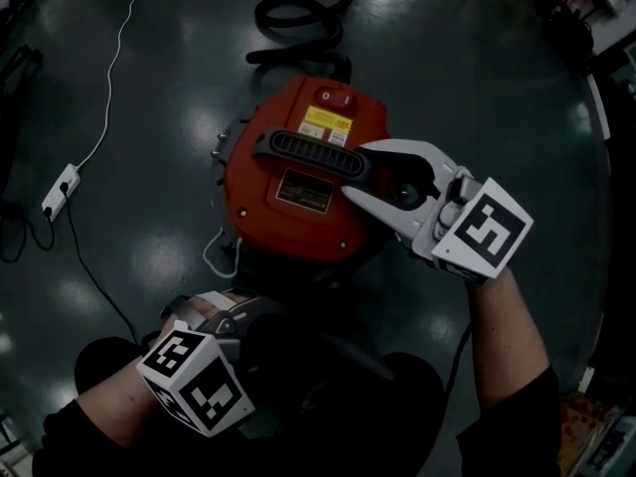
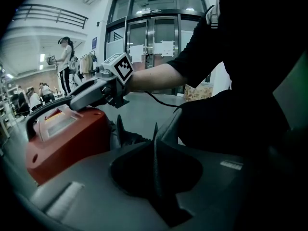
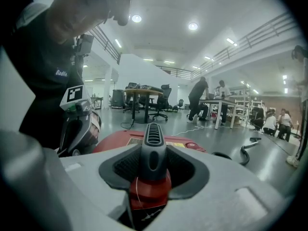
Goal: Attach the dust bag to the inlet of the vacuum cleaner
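The red vacuum cleaner (image 1: 298,192) stands on the dark floor, its black carry handle (image 1: 313,154) on top. My right gripper (image 1: 356,170) reaches over the lid from the right. It is open, and the handle (image 3: 153,148) runs between its pads with a gap on each side. My left gripper (image 1: 234,321) hangs low at the front left, below the vacuum. It is shut on a thin upright fold of dark dust bag material (image 2: 156,148). The red body (image 2: 62,138) lies to that fold's left. The inlet is hidden.
A black hose (image 1: 298,13) lies coiled behind the vacuum. A white power strip (image 1: 62,189) with its cable sits on the floor at the left. Tables, chairs and people (image 3: 199,97) stand far off in the hall.
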### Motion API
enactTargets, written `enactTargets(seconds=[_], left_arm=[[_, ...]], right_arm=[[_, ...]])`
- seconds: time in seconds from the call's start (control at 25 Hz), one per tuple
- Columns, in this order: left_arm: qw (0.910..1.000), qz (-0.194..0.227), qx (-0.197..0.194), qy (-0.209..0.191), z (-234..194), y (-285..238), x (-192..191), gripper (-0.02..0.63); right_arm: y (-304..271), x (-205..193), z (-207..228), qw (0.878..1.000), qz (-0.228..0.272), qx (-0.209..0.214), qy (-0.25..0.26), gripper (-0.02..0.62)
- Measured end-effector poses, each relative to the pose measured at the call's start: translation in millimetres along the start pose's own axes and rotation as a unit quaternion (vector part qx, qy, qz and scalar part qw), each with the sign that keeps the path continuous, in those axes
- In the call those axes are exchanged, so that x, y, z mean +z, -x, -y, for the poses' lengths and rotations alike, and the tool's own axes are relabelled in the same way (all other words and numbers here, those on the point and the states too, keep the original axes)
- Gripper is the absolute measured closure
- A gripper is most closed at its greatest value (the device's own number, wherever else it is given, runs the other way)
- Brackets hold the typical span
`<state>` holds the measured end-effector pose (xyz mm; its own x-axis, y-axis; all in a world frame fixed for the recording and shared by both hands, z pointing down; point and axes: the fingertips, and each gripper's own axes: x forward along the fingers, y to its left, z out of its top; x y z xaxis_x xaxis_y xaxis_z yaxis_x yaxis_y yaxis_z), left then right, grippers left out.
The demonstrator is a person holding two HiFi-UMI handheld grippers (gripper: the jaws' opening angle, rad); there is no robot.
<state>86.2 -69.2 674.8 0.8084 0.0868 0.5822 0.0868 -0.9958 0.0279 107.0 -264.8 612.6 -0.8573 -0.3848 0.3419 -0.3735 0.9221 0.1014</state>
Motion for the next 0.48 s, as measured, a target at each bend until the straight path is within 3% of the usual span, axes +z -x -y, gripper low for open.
enactTargets(seconds=[0.24, 0.48], left_arm=[[0.9995, -0.031, 0.0, 0.01, -0.7, -11.0, -3.4, 0.569], [0.9984, -0.027, 0.008, 0.049, -4.8, -10.6, -3.4, 0.566]], right_arm=[[-0.5, -0.8, -0.3, 1.0, -0.004, 0.0, -0.005, 0.44], [-0.6, 0.7, 0.2, 1.0, -0.004, -0.006, -0.001, 0.44]])
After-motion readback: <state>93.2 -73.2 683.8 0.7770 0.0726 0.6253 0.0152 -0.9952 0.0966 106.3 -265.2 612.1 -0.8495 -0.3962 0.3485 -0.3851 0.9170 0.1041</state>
